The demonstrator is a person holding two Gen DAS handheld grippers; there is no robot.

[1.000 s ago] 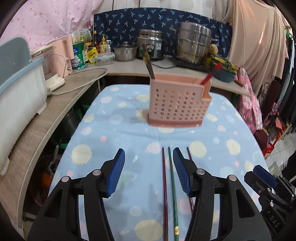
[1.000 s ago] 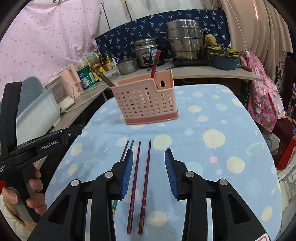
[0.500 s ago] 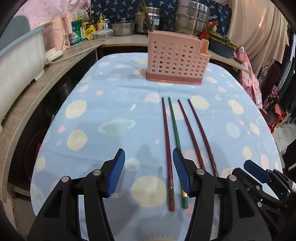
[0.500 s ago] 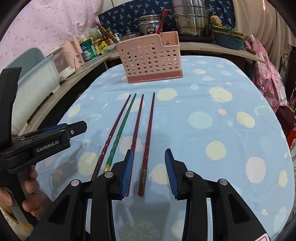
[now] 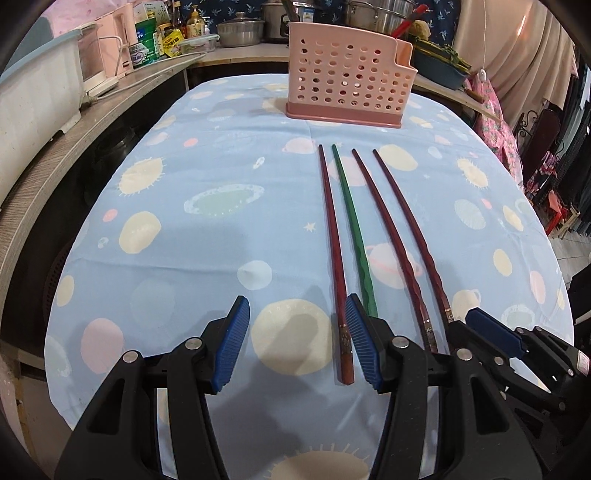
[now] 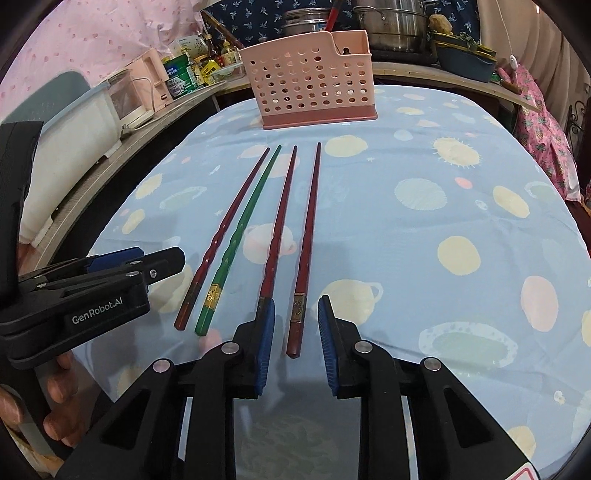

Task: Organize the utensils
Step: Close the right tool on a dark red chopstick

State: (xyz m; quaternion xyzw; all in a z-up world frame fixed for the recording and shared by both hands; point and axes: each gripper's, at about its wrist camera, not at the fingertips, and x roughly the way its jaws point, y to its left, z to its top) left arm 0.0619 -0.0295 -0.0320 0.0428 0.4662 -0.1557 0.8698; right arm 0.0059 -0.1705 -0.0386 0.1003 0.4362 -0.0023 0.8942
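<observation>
Chopsticks, four of them, are laid side by side on the blue planet-print tablecloth [image 5: 207, 236], tips twd the pink perforated utensil caddy [image 5: 349, 83] standing at the far end, well apart from them. From the left: dark red chopstick [image 5: 334, 254], green chopstick [image 5: 354, 229], then two more dark red ones [image 5: 391, 236] [image 5: 413, 236], approx parallel, fanned slightly at the near ends. The left gripper [image 5: 297, 343] is held open w/ nothing btwn the pads; its right pad sits just beside the butt of the leftmost red stick. The right gripper [image 6: 295, 343] is held open too, its blue pads [image 6: 266, 343] straddling the butt of the rightmost red chopstick [image 6: 306, 243], not touching it. A red utensil handle [image 6: 332, 14] is seen poking up out of the caddy. Pots and bottles are lined on the counter [image 5: 236, 55] behind.
</observation>
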